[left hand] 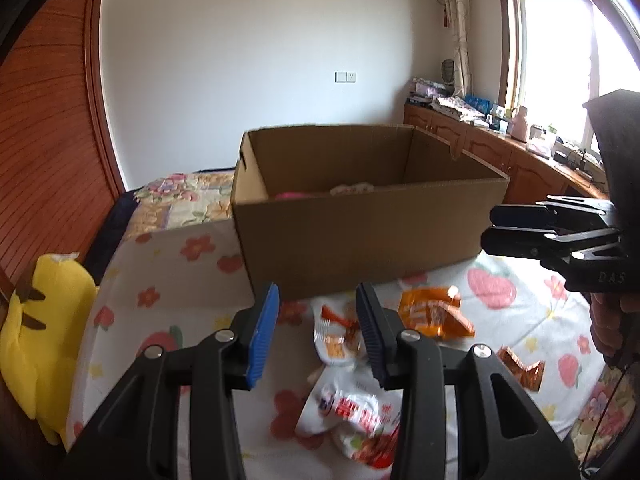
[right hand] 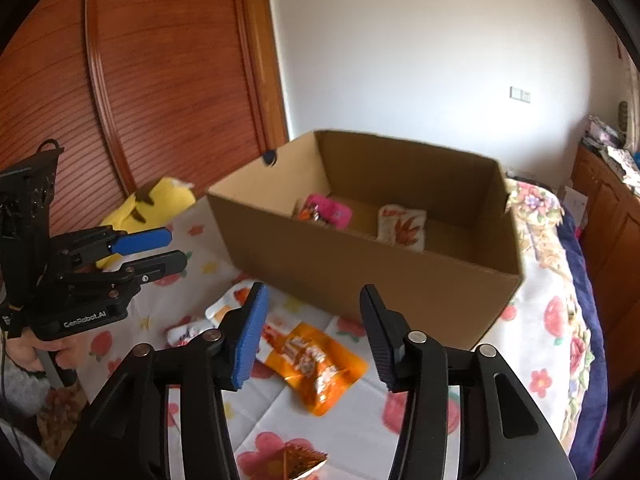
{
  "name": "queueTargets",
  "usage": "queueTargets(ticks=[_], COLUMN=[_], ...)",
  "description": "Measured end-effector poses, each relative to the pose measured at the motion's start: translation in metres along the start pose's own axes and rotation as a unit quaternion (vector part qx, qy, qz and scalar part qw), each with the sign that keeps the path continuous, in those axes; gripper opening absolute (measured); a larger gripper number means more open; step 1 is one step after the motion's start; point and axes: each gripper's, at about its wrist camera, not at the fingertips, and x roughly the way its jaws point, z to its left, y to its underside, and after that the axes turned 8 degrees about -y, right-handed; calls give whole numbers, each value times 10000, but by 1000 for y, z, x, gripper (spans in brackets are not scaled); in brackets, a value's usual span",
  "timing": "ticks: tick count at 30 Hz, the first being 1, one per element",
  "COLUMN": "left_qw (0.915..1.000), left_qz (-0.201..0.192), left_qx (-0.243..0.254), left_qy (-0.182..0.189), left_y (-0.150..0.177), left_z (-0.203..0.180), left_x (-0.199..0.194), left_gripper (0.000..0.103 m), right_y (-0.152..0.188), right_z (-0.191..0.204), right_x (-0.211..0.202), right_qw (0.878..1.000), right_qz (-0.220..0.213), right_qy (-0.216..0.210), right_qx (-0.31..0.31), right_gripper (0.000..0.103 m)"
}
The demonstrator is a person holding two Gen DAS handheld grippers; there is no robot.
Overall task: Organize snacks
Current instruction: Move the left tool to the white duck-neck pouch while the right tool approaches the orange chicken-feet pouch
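I am looking over a bed (right hand: pixel 552 320) with a flowered sheet. At far left a yellow plush (left hand: pixel 44 320) is leaning by a wooden wardrobe (right hand: pixel 160 80). My left gripper (left hand: pixel 316 336) is hovering above a white packet (left hand: pixel 352 412), its jaws standing apart with nothing pinched between them. Another white packet (left hand: pixel 336 332) is lying just beyond it. My right gripper (right hand: pixel 310 336) is hanging over an orange packet (right hand: pixel 316 364) on the sheet, its jaws spread wide and holding nothing. A smaller orange packet (left hand: pixel 520 368) is lying further right. Behind the snacks an open box (right hand: pixel 360 280) is sitting on the bed, with a pink packet (right hand: pixel 328 210) and a cream packet (right hand: pixel 402 226) lying inside on its floor.
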Motion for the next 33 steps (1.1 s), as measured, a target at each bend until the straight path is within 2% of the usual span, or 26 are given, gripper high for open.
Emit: queueTargets(ticks=[8, 15, 28, 33], left_qw=[9996, 9992, 9985, 9984], left_qz=[298, 393, 462, 489], left_qx=[-31, -96, -266, -274], left_qy=[9, 62, 133, 126], left_y=[35, 45, 50, 52], left_z=[6, 10, 16, 16], left_x=[9, 14, 18, 19], left_gripper=[40, 40, 40, 40], right_y=[13, 21, 29, 34], right_z=[6, 3, -1, 4], right_x=[45, 76, 103, 102], right_qw=[9979, 9945, 9884, 9862], right_qz=[615, 1019, 1472, 1591], right_qy=[-109, -112, -358, -362], right_qx=[-156, -215, -140, -265], right_gripper=[52, 52, 52, 56])
